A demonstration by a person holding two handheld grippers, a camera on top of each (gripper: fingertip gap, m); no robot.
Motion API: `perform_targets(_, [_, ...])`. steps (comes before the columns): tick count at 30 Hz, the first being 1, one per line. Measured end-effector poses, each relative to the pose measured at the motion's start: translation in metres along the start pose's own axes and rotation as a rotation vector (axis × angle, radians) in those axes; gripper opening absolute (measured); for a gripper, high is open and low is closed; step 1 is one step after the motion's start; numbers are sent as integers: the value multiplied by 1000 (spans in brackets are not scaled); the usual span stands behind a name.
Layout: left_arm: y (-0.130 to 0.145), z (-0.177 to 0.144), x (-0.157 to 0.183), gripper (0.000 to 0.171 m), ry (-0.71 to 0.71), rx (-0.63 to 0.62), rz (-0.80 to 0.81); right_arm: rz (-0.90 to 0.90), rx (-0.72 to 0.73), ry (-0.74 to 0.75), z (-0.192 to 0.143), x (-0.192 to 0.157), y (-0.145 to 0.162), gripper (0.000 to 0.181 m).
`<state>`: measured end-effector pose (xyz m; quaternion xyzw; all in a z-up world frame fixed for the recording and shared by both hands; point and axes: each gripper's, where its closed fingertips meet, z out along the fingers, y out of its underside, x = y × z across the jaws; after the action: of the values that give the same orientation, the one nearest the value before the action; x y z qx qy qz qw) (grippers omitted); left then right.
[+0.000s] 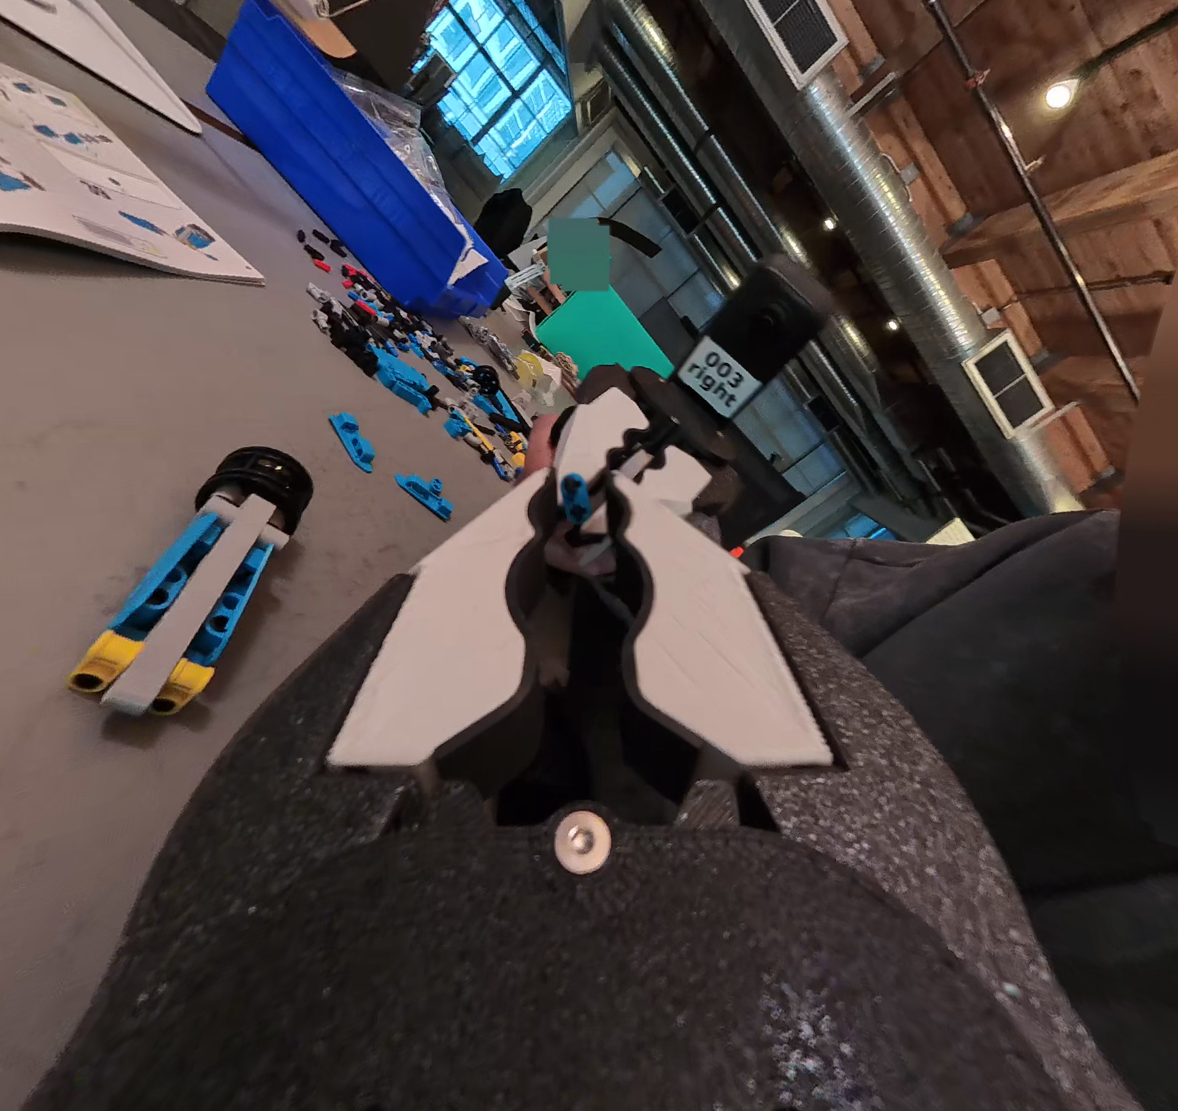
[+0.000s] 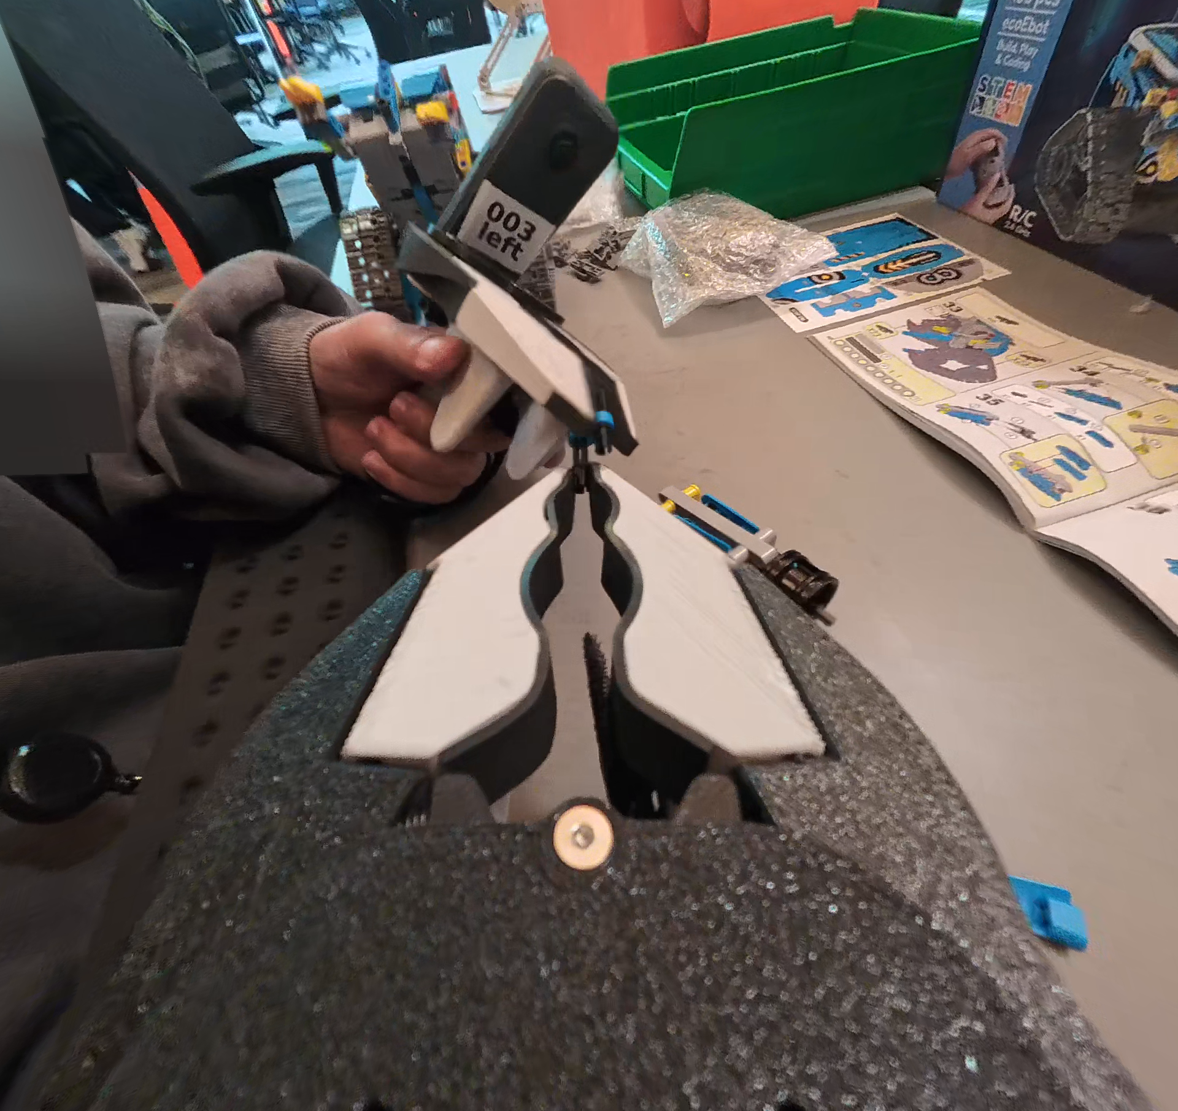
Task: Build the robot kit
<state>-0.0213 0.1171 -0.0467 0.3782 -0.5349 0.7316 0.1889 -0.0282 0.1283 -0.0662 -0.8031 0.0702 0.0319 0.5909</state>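
We hold two tongs tip to tip above the grey tabletop (image 2: 733, 417), w/ a tiny part between them. The left tongs (image 1: 577, 500) are clenched on a small blue connector piece (image 1: 572, 494), gripped right at the tips; in the right wrist view the same left tongs (image 2: 602, 436) show blue bits poking out at the nose. The right tongs (image 2: 579, 481) are pinched near-shut on a thin black pin (image 2: 579, 465) that stands up from their tips & meets the blue piece; whether pin & blue piece are already joined we can't tell, too small. A hand (image 2: 395, 398) in a grey sleeve holds the left tool's grip.

Handling, our guess: the blue piece & pin are hard plastic, v. light, stiff, smooth enough to twist or pop out of a tip grip if squeezed off-centre. Best hold looks like across the flat sides, close to the middle, leaving the hole end free.

Round about: a blue-and-grey beam assembly (image 1: 185, 596) w/ yellow ends & a black wheel hub lies on the tabletop near the left tongs, apart from them. A scatter of loose parts (image 1: 408, 360) sits beside a blue bin (image 1: 344, 162). An open instruction booklet (image 2: 994, 405), a sticker sheet (image 2: 879, 271), a crumpled plastic bag (image 2: 720, 245), a green bin (image 2: 784, 118) & the kit box (image 2: 1071, 92) sit on the far side, well apart from both tongs.
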Motion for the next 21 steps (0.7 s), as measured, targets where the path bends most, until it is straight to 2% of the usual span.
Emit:
perform_targets(1, [1, 0, 2, 24, 14, -2, -9, 26, 11, -9, -1, 2, -2, 4])
perform_targets(2, [1, 1, 3, 24, 21, -4, -12, 39, 20, -8, -3, 4, -3, 4])
perform_targets(3, [1, 1, 2, 19, 15, -8, -6, 34, 29, -9, -5, 4, -4, 4])
perform_targets(4, [1, 1, 1, 7, -3, -7, 10, 24, 30, -7, -5, 4, -4, 4])
perform_targets(8, [3, 1, 1, 6, -15, -17, 37, -7, 20, 3, -5, 3, -3, 4])
perform_targets(11, [3, 0, 3, 6, -12, -17, 52, 63, 42, -44, -6, 1, -4, 6])
perform_targets(13, [2, 0, 6, 6, 7, -12, 51, 122, 85, -108, -10, -4, -11, 14])
perform_targets(16, [4, 1, 10, 6, 20, -25, 69, 141, 88, -129, -12, -5, -11, 5])
perform_targets(21, [9, 3, 16, 6, 23, -53, 125, 179, 82, -192, -18, -11, -11, 4])
